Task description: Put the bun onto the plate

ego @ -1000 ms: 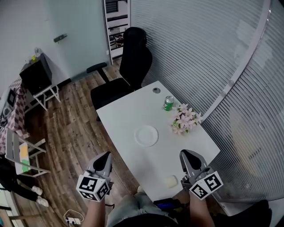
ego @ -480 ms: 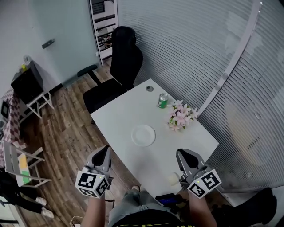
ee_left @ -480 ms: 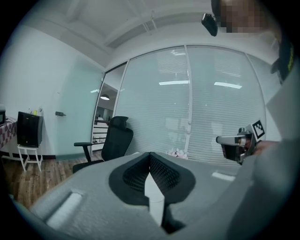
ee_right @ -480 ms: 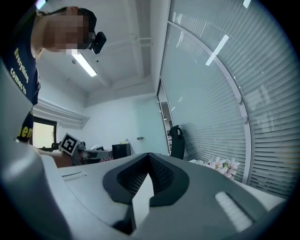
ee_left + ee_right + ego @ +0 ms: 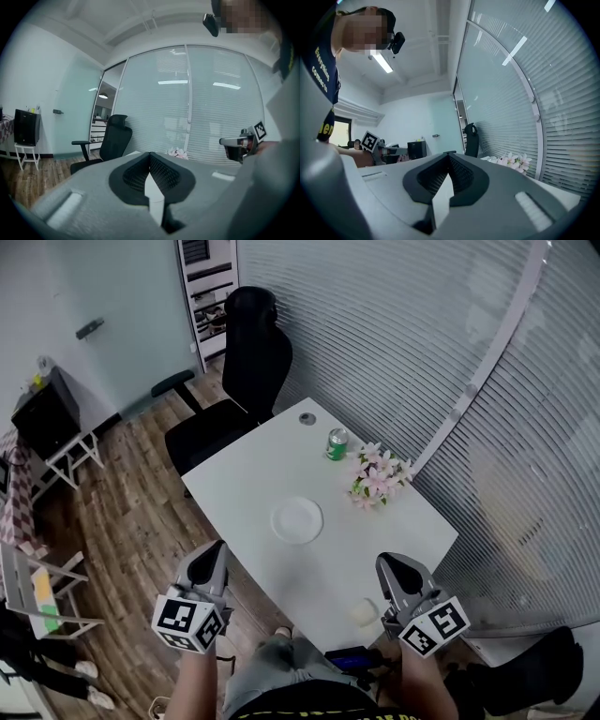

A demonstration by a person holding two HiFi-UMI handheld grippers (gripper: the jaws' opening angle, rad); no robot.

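The bun is a small, pale, rounded lump on the white worktop near its front edge. It lies just beside the right hand-held gripper and well apart from the white plate mid-worktop. The left hand-held gripper hangs beyond the worktop's edge, over the floor. Both have jaws pressed together, pinching nothing. Only the head view shows bun and plate. The gripper views look across at the flowers and the chair.
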